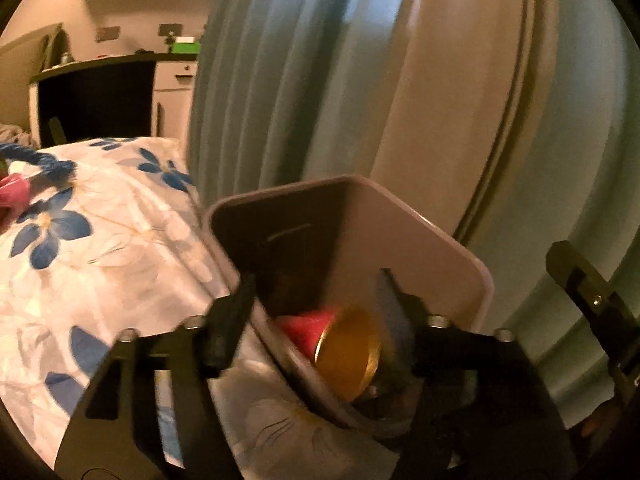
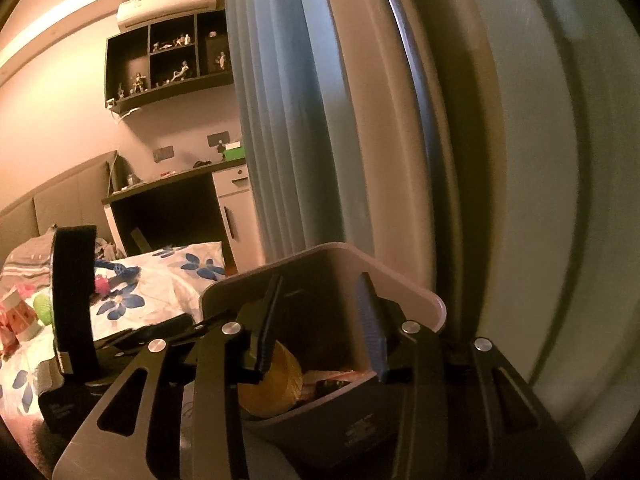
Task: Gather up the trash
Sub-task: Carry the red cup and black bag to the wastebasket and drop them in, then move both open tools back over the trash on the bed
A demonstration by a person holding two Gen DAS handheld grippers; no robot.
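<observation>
Left gripper: fingers straddled the near wall of a tilted pinkish bin, one outside, one inside; whether they pressed on that wall could not be told. Right gripper: held over the bin, jaws apart, nothing between them.

Bin contents: a red cup with a gold inside, lying on its side; the right view showed only its gold part plus other scraps, blurred.

Right view alone: wall shelf with figurines, and more litter on the flowered bedspread. Curtains hung just behind the bin.
</observation>
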